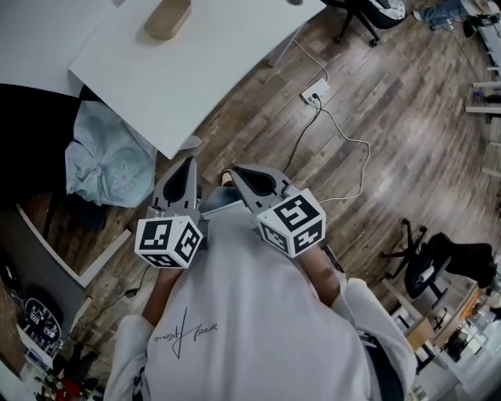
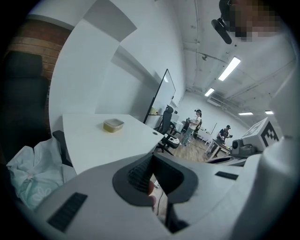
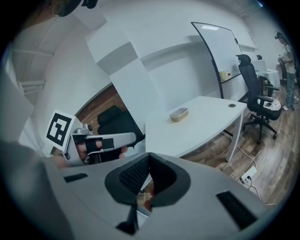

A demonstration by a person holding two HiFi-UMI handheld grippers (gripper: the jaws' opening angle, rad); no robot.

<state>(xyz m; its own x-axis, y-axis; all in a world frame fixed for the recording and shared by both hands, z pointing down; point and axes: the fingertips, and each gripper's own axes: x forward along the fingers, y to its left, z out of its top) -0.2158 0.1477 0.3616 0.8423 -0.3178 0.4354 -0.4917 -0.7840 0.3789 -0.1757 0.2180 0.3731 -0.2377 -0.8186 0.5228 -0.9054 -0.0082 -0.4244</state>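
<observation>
Shut on nothing, both tongs: left gripper [image 2: 151, 158] with jaws tip to tip and only floor showing through the slot beneath; right gripper [image 3: 149, 157] closed the same way, empty.

Likely trouble, near to far:
- Held this close side by side, easy to knock tips or marker cubes together on a small turn of either wrist.
- Just ahead and left of the tips, the near corner of the white desk [image 1: 196, 78]. Easy to clip on a low forward swing.
- Left of that corner, a pale blue cloth bundle [image 1: 109, 160], soft enough to catch on a jaw.
- Out on the wooden floor to the right, a white cable [image 1: 356, 141] looping from a power strip [image 1: 315, 92]. Could snag a foot.
- At the desk's far end, well apart from both grippers, a tan lidded container [image 1: 167, 17]. Would probably only be shoved by closed jaws, not gripped.

Pose: both hands tucked against the chest, elbows bent, cubes toward the body. Jaws pointing forward and down at the floor, slanted toward each other, tips near but apart.
</observation>
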